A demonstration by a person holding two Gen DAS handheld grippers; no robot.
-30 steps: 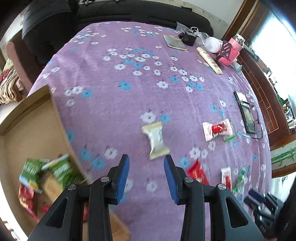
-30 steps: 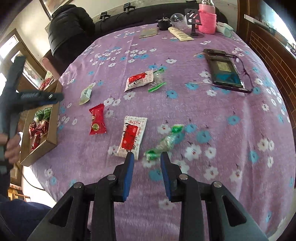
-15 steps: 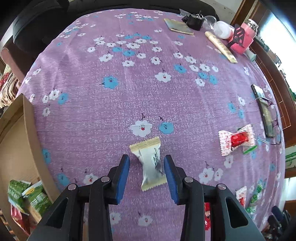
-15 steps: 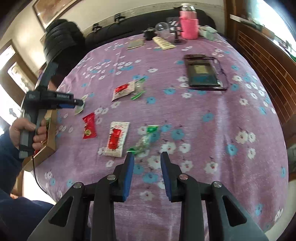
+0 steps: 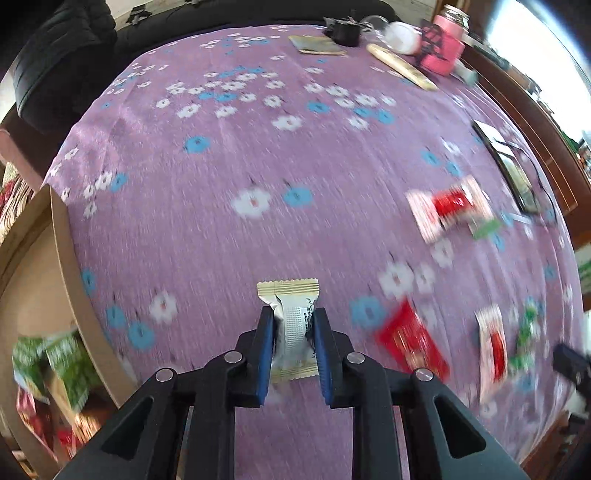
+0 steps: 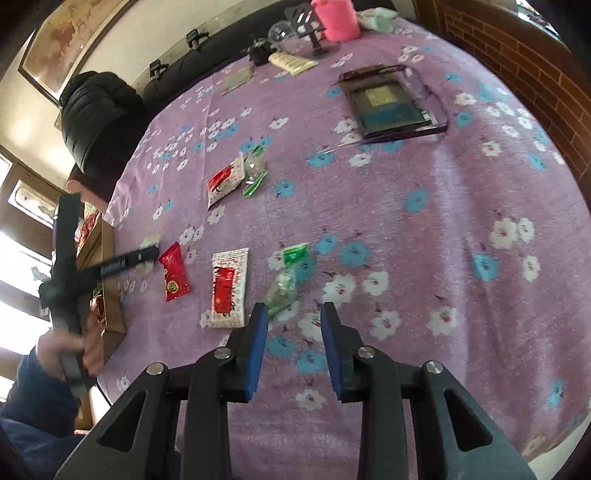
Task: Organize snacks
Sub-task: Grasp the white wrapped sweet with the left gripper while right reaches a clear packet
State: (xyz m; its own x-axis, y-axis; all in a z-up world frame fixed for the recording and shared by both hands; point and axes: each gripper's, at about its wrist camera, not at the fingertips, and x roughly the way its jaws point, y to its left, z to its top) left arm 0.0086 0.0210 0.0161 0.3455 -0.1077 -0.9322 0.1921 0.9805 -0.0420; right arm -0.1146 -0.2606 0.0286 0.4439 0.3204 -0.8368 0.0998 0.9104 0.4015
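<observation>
My left gripper (image 5: 293,321) is shut on a white and cream snack packet (image 5: 291,325), held just above the purple flowered tablecloth (image 5: 258,155). The cardboard box (image 5: 70,258) with green and red snacks (image 5: 62,362) lies to its left. My right gripper (image 6: 293,314) is open and empty, just in front of a green-wrapped candy (image 6: 284,284). A white and red packet (image 6: 227,288), a red packet (image 6: 173,273) and a further white and red packet (image 6: 225,181) lie on the cloth. The left gripper also shows in the right wrist view (image 6: 147,254).
A phone and glasses (image 6: 391,103) lie at the far right of the table. A pink cup (image 6: 336,18), a small stand, a yellowish pack (image 6: 291,62) and a booklet stand at the far edge. A black jacket (image 6: 99,122) hangs on a chair.
My left gripper has closed on the white and cream packet and lifted it, drawing back toward the box side. My right gripper has come closer to the green candy.
</observation>
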